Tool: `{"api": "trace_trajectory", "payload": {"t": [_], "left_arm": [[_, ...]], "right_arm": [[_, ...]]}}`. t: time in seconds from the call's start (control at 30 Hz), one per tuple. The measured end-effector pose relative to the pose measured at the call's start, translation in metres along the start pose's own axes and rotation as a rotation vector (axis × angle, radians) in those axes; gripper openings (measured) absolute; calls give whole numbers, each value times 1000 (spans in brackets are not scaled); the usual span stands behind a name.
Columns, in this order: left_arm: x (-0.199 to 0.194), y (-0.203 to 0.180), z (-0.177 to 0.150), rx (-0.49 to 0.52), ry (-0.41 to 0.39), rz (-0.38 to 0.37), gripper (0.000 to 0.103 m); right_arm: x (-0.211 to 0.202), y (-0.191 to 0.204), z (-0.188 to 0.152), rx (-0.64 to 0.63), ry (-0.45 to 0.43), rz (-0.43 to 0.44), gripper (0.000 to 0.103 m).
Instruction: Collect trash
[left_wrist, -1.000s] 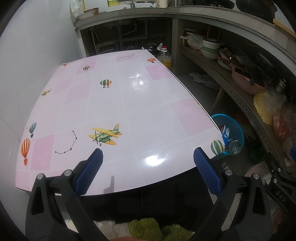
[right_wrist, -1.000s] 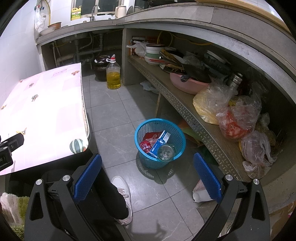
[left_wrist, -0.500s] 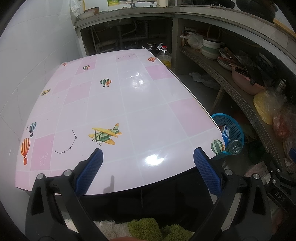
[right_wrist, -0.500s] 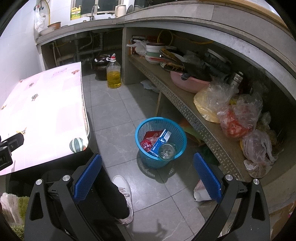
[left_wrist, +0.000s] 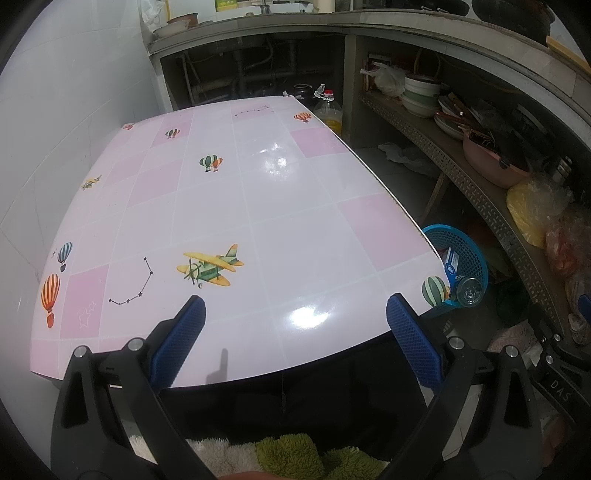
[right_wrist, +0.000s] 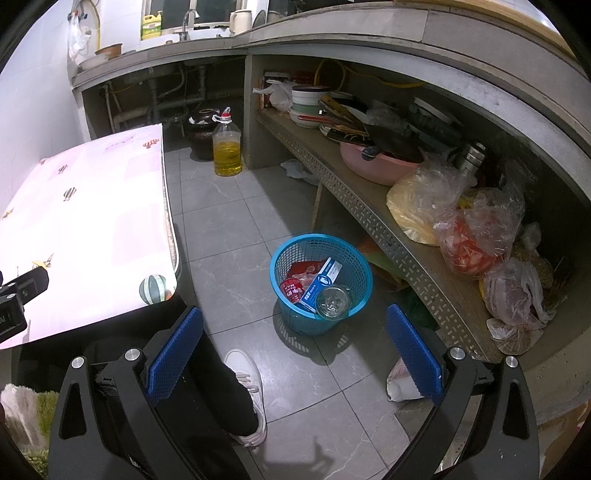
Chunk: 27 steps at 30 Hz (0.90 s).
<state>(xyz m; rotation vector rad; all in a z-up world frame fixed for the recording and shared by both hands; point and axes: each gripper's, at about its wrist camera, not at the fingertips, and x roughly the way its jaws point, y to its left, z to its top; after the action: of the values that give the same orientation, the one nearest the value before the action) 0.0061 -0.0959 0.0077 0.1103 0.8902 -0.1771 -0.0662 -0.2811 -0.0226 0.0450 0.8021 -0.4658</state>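
Change since the earlier frames: almost nothing has moved; in the right wrist view the basket sits a touch further right and higher than a second ago, and the left wrist view is unchanged.
Left gripper (left_wrist: 295, 312): black two-finger tongs with blue textured pads, spread wide apart and holding nothing, poised over the near edge of the table.
Right gripper (right_wrist: 294, 323): same build, fingers equally wide apart and holding nothing, held above the grey tiled floor (right_wrist: 229, 229).
Table: glossy pink-and-white chequered tabletop (left_wrist: 258, 192) printed with balloons and a yellow-green biplane; in the left wrist view it fills the middle, in the right wrist view it lies at the left.
Trash: gathered in the round blue plastic mesh basket (right_wrist: 352, 258), which stands on the floor to the right of the table's near corner, in front of the perforated metal shelf (right_wrist: 373, 221).
Basket contents: a blue-and-white carton (right_wrist: 320, 282), a red can (right_wrist: 291, 290), a clear glass jar (right_wrist: 333, 301) and red wrapping.
Far floor: a plastic bottle of yellow oil (right_wrist: 227, 147) beside a dark pot.
Near floor: a white sneaker (right_wrist: 245, 376) below a black trouser leg.
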Motion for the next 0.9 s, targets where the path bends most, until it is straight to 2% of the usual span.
{"api": "trace_trajectory", "payload": {"t": [0.9], "left_arm": [[1,2,1,0,1,-2,94]], "right_arm": [[0,0,0,1,0,1,96]]}}
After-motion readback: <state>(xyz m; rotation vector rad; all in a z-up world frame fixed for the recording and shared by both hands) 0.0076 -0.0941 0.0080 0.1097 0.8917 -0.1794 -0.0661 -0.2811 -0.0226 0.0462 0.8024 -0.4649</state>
